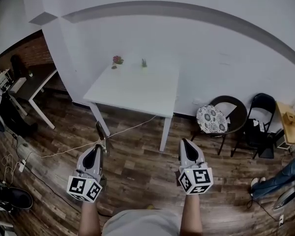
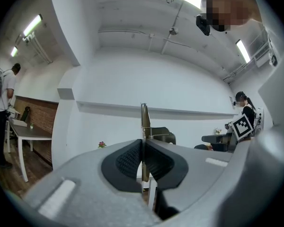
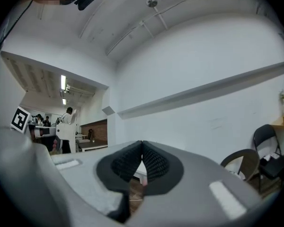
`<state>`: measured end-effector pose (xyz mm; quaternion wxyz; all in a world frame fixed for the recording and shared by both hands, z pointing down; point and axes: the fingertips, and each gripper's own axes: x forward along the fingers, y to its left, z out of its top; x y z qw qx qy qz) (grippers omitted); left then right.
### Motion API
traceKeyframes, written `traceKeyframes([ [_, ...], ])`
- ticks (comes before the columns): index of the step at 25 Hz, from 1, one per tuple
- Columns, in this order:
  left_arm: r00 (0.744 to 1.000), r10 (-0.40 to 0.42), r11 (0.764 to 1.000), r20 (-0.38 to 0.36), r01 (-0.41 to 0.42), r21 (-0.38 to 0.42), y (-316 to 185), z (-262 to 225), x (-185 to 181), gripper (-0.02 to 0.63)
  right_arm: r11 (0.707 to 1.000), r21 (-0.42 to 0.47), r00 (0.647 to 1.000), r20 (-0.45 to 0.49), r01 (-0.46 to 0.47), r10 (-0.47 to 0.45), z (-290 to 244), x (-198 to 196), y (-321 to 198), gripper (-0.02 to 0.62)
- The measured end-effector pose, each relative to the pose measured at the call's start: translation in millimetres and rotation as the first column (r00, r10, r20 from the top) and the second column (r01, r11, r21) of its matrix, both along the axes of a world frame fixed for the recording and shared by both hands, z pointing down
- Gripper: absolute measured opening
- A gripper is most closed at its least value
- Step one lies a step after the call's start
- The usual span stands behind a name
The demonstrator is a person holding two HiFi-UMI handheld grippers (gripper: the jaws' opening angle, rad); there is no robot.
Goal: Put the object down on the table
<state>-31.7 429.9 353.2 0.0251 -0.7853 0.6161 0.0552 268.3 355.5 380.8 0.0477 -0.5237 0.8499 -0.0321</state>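
Note:
My left gripper is shut on a thin, flat metal piece that sticks forward out of its jaws over the wooden floor. In the left gripper view the black pads pinch this strip edge-on, and it rises upright above them. What kind of object it is I cannot tell. My right gripper is level with the left, shut, with nothing between its pads. The white table stands ahead of both grippers, a step away.
A small pink flower and a small green plant stand at the table's far edge. A round chair with a patterned cushion and a black folding chair sit to the right. A cable crosses the floor; a desk is at left.

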Motion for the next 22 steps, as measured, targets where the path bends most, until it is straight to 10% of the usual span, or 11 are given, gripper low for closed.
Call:
traceKeyframes([
  [22,1.0,-0.013,0.999,-0.001,0.013,-0.036,-29.3,7.0,-0.2,0.011,0.999,-0.037,1.0,0.019,0.013,-0.013,12.0,-5.5,-34.6,0.003],
])
